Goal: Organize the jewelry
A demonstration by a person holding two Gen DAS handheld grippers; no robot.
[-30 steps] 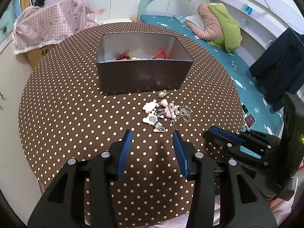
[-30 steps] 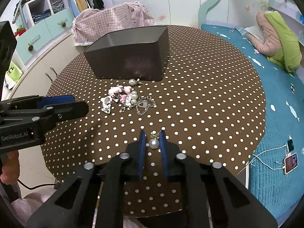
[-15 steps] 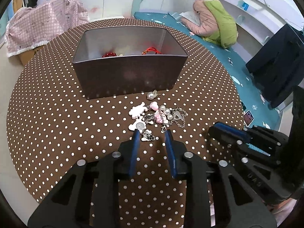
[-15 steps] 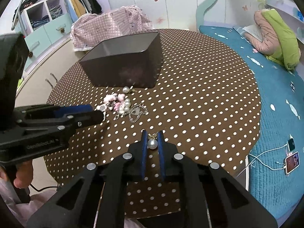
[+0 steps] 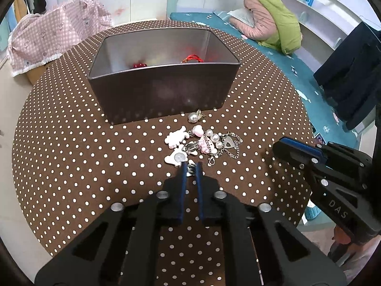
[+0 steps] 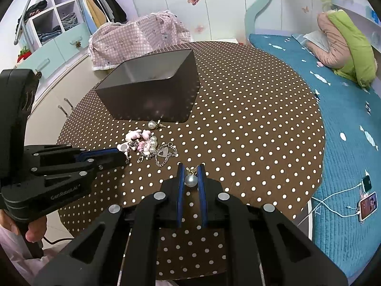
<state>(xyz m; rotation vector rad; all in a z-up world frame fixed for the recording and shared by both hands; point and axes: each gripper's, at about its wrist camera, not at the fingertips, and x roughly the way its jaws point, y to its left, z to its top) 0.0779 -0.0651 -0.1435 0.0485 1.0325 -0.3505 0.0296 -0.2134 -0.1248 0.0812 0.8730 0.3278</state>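
Note:
A dark metal tin [image 5: 162, 90] [image 6: 152, 100] stands open on the brown polka-dot table [image 5: 71, 143]; red beads [image 5: 140, 65] and a red cord [image 5: 191, 58] lie inside. A jewelry pile [image 5: 202, 143] [image 6: 145, 144] of white and pink charms, pearls and a chain lies in front of it, with a loose pearl earring [image 5: 193, 117] nearer the tin. My left gripper [image 5: 191, 166] [image 6: 119, 155] is shut on a small silver charm [image 5: 191, 169] at the pile's near edge. My right gripper [image 6: 191, 166] [image 5: 293, 145] is shut on a pearl earring [image 6: 191, 180], held right of the pile.
A bed with a teal cover [image 6: 345, 119] runs along the table's right side, with a pink and green bundle [image 5: 273, 19] on it. Phones on cables [image 6: 368, 205] lie near the bed's edge. A pink checked cover [image 6: 138, 38] sits behind the tin, with cabinets [image 6: 59, 47] further left.
My left gripper moved forward to the pile's near edge and closed from wide open onto the small silver charm. My right gripper kept its hold on the pearl earring.

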